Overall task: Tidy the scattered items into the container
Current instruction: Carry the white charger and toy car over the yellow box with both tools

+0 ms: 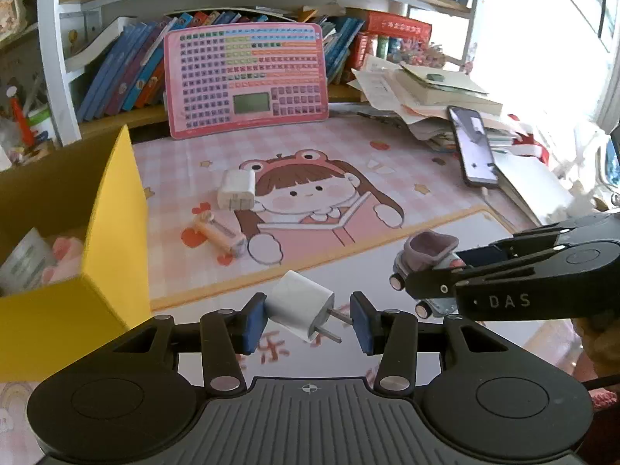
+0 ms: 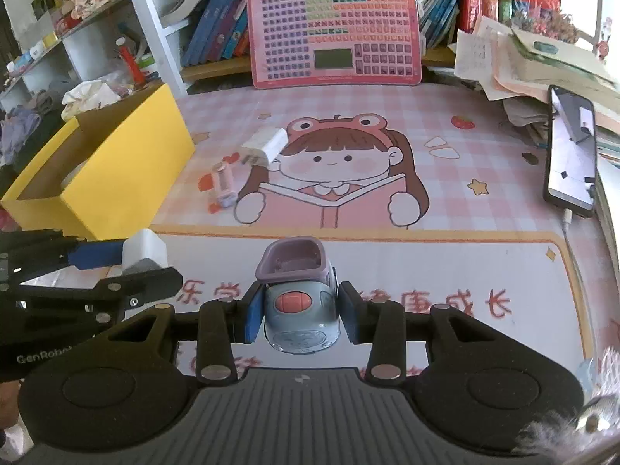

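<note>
A white plug charger (image 1: 300,306) lies tilted between my left gripper's (image 1: 308,323) blue pads; the left pad touches it, the right pad stands by its prongs. It also shows in the right wrist view (image 2: 144,251). My right gripper (image 2: 300,316) has its pads against a grey-blue toy car (image 2: 300,310) with a purple scoop, which also shows in the left wrist view (image 1: 426,255). The yellow box (image 1: 112,232) stands at the left and holds some items. A second white charger (image 1: 236,190) and a small orange-pink item (image 1: 219,232) lie on the pink desk mat (image 1: 387,178).
A pink keyboard board (image 1: 246,77) leans on the bookshelf at the back. A phone (image 1: 472,145) rests against a stack of books and papers (image 1: 426,89) at the right. The yellow box (image 2: 112,166) sits left of the mat (image 2: 465,155).
</note>
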`<move>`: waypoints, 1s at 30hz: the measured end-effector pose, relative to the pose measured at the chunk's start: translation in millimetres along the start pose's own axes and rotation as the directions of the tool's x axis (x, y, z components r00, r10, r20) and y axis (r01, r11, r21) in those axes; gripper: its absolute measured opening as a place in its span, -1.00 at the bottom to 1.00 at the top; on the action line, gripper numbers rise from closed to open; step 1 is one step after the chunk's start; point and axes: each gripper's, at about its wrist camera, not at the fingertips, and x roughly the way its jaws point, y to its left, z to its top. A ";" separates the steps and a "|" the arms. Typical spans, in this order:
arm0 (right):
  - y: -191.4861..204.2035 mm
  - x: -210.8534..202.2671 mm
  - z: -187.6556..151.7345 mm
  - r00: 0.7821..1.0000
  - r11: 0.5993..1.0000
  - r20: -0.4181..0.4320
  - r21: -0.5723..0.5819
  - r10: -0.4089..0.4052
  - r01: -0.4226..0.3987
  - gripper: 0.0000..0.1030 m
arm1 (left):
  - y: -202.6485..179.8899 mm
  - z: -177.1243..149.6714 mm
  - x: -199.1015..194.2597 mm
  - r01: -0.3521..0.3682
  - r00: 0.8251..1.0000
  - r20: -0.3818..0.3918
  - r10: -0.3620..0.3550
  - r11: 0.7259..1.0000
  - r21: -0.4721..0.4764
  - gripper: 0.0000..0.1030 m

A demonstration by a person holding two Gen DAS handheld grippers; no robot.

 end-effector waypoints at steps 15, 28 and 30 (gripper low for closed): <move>71.0 -46.9 -51.0 0.997 0.997 0.043 0.044 -0.063 0.061 -0.26 | 29.8 -43.7 -69.5 0.050 0.998 0.021 -0.051 0.998 0.041 -0.13; 127.8 -59.7 -79.3 0.996 0.997 0.053 0.050 -0.067 0.064 -0.26 | 60.9 -75.4 -111.1 0.061 0.997 0.041 -0.064 0.996 0.068 -0.13; 137.1 -58.9 -81.0 0.997 0.998 0.050 0.040 -0.060 0.058 -0.26 | 66.3 -79.7 -116.0 0.058 0.997 0.041 -0.061 0.996 0.062 -0.13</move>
